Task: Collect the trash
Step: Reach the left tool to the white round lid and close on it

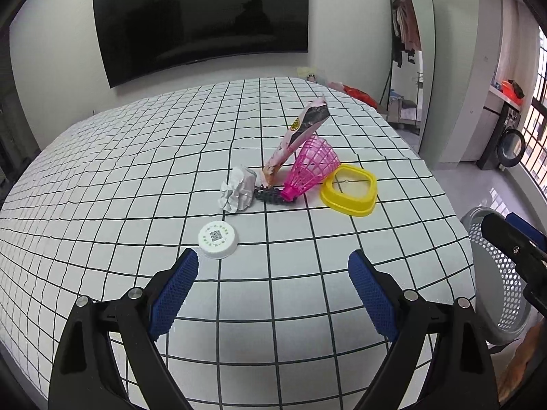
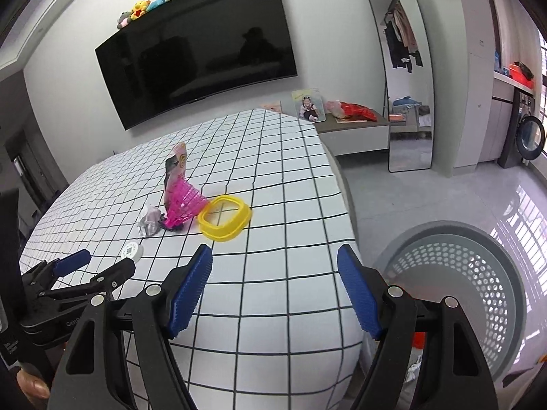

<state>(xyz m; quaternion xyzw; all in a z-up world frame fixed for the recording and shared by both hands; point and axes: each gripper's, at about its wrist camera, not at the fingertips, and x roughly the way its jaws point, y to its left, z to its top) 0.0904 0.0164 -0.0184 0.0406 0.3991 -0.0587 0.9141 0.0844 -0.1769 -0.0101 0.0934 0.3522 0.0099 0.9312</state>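
Observation:
On the checked bedspread (image 1: 136, 157) lie a white bottle cap (image 1: 217, 234), a crumpled white paper (image 1: 238, 189), a pink snack wrapper (image 1: 301, 133) standing tilted, a pink shuttlecock (image 1: 312, 167), a dark beaded piece (image 1: 268, 196) and a yellow square ring (image 1: 349, 189). My left gripper (image 1: 273, 266) is open and empty, just short of the cap. My right gripper (image 2: 274, 263) is open and empty, over the bed's right edge, short of the yellow ring (image 2: 224, 217). The cap (image 2: 132, 251), paper (image 2: 149, 224), shuttlecock (image 2: 184, 206) and wrapper (image 2: 176, 167) also show in the right wrist view.
A grey perforated basket (image 2: 478, 294) stands on the floor right of the bed; it also shows in the left wrist view (image 1: 492, 273). A TV (image 1: 201, 17) hangs on the far wall. A tall mirror (image 2: 403, 75) and a low bench (image 2: 355, 130) stand beyond.

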